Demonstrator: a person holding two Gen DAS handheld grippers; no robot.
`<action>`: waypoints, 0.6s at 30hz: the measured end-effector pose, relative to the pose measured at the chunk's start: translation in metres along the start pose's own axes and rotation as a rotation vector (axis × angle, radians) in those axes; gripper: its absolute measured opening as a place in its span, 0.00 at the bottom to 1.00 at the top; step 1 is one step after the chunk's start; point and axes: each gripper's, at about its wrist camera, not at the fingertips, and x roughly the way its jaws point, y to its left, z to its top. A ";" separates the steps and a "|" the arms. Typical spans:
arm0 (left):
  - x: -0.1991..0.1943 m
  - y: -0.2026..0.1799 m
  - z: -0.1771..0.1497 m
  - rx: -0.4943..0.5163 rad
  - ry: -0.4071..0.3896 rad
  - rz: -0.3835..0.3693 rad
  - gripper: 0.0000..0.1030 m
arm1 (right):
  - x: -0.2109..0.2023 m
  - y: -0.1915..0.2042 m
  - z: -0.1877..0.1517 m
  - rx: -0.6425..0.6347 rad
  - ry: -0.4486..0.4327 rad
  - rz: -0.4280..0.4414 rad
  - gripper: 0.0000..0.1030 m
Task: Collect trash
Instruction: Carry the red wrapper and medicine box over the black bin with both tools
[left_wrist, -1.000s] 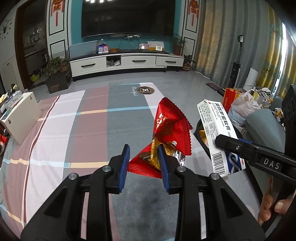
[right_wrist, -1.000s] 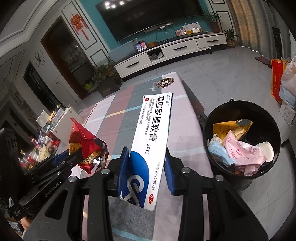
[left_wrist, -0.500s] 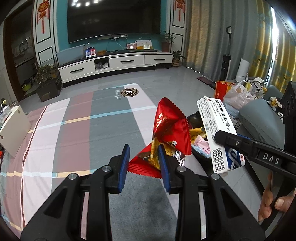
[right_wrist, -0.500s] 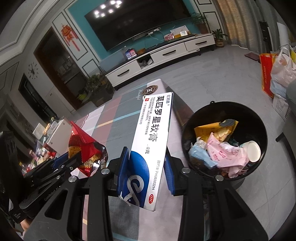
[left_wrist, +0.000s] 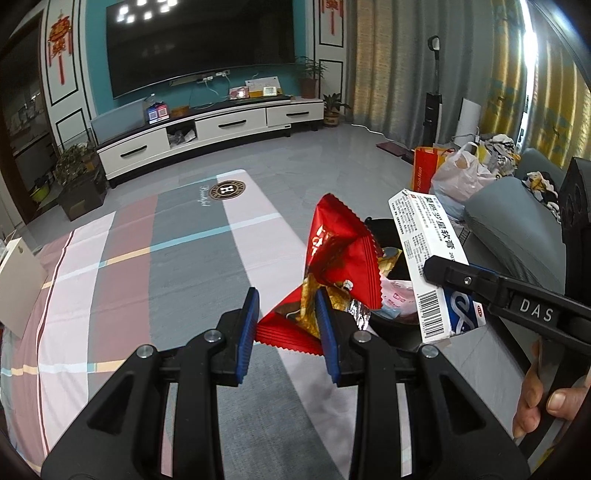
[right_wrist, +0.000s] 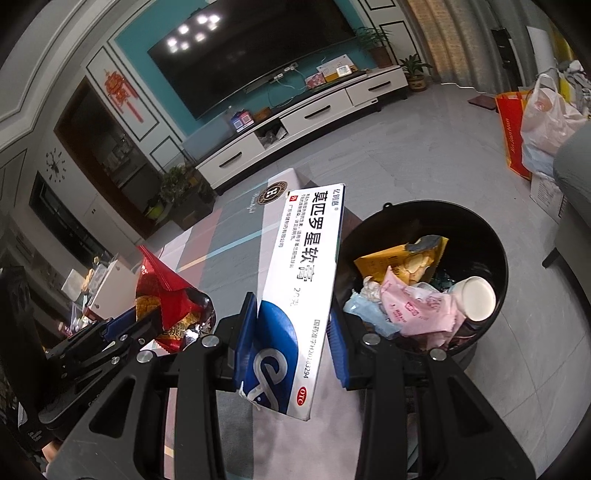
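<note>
My left gripper (left_wrist: 286, 326) is shut on a crumpled red snack wrapper (left_wrist: 340, 254) and holds it above the table's right edge. It also shows in the right wrist view (right_wrist: 162, 291). My right gripper (right_wrist: 293, 345) is shut on a white and blue medicine box (right_wrist: 299, 291), held upright beside the wrapper; the box also shows in the left wrist view (left_wrist: 428, 266). A black trash bin (right_wrist: 495, 258) with wrappers and a cup in it stands on the floor just right of the table, below and ahead of both grippers.
The table has a striped pink, grey and white cloth (left_wrist: 147, 266). A white box (left_wrist: 18, 280) stands at its left edge. A grey sofa (left_wrist: 513, 229) and shopping bags (left_wrist: 458, 173) lie to the right. A TV cabinet (left_wrist: 207, 133) stands at the far wall.
Both grippers have moved right and forward with their loads, toward the bin. The bin now sits nearer and larger in the right wrist view. Both grips are unchanged.
</note>
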 end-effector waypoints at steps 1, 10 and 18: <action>0.001 -0.002 0.000 0.004 0.001 -0.002 0.32 | 0.000 -0.003 0.000 0.006 -0.002 -0.003 0.36; 0.013 -0.024 0.007 0.053 0.011 -0.026 0.32 | -0.006 -0.028 -0.001 0.058 -0.019 -0.022 0.36; 0.024 -0.040 0.013 0.087 0.017 -0.043 0.32 | -0.007 -0.042 -0.001 0.088 -0.026 -0.036 0.36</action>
